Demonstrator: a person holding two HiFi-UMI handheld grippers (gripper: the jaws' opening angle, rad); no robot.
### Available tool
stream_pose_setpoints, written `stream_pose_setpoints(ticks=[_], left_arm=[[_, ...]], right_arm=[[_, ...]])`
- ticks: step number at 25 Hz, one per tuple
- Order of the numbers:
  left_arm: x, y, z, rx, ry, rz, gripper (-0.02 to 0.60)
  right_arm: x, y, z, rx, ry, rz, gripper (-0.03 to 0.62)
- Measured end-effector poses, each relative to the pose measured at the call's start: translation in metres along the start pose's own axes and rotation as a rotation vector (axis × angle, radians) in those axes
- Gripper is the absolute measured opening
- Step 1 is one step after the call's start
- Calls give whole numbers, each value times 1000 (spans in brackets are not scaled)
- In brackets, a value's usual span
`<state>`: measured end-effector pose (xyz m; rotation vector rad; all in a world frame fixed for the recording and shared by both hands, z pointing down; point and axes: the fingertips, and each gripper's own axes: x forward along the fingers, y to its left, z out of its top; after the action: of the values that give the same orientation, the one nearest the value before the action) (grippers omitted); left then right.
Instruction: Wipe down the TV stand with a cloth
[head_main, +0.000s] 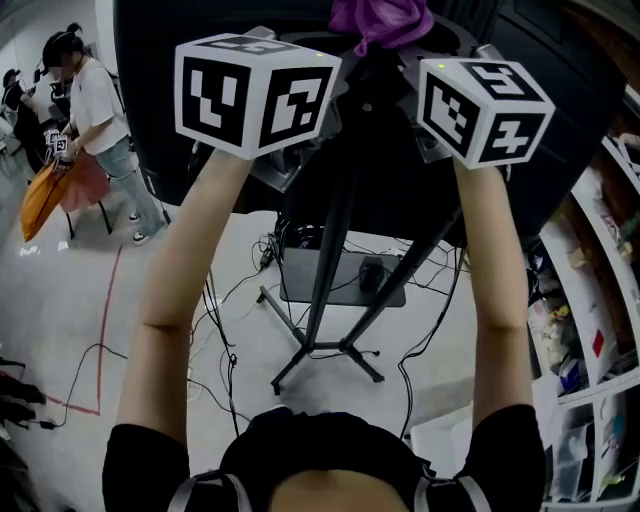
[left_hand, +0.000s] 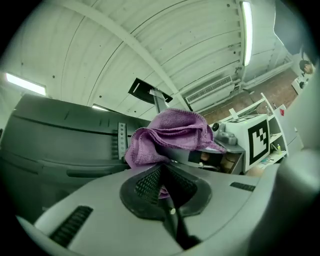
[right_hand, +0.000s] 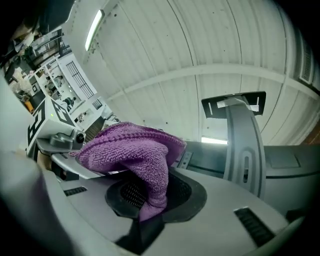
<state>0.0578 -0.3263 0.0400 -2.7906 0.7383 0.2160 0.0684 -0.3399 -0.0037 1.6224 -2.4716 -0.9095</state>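
Cloth (head_main: 380, 20) is up at the TV's (head_main: 570, 150) top edge, on the back side, bunched btwn both claws. Left claw (left_hand: 162, 182): jaws closed, w/ only a small fold of cloth nipped btwn the mesh pads. Right claw (right_hand: 145, 195): closed on cloth too, w/ a thick tail hanging down thru the jaws and the bulk piled above them. Both arms reach up behind the TV. The stand (head_main: 325, 290) runs down below the TV to splayed legs on the floor.

Handling, as judged: terry/microfibre type, so v. light, soft and limp, w/ no stiffness to push with. It'll crumple and drag rather than lie flat. Not fragile, and the pile should bite well on the pads. Left's hold looks thin and could pull out under friction. Best hold is prob. a fat wad deep in the jaws, leaving a loose pad beyond the tips to do the wiping. Light pressure only: a TV on thin legs looks tippy.
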Motion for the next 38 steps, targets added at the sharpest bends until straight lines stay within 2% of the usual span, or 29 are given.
stream_pose_setpoints(ticks=[6,14,24,38], left_arm=[[4,1,-10,-23,13,-7,6],[3,-8,-32,-37,33,-29,6],[-2,-16,-67,-52,89,-42,6],[-20,-24,-117,-139,123,-32,6]], right_arm=[[-3,4,-2,-12,-14,-2,64],[-21,9,-22,30,-40,-19,64],[-34,22,-62,101,12,-20,64],[-53,48,-105,194,59,-17,64]])
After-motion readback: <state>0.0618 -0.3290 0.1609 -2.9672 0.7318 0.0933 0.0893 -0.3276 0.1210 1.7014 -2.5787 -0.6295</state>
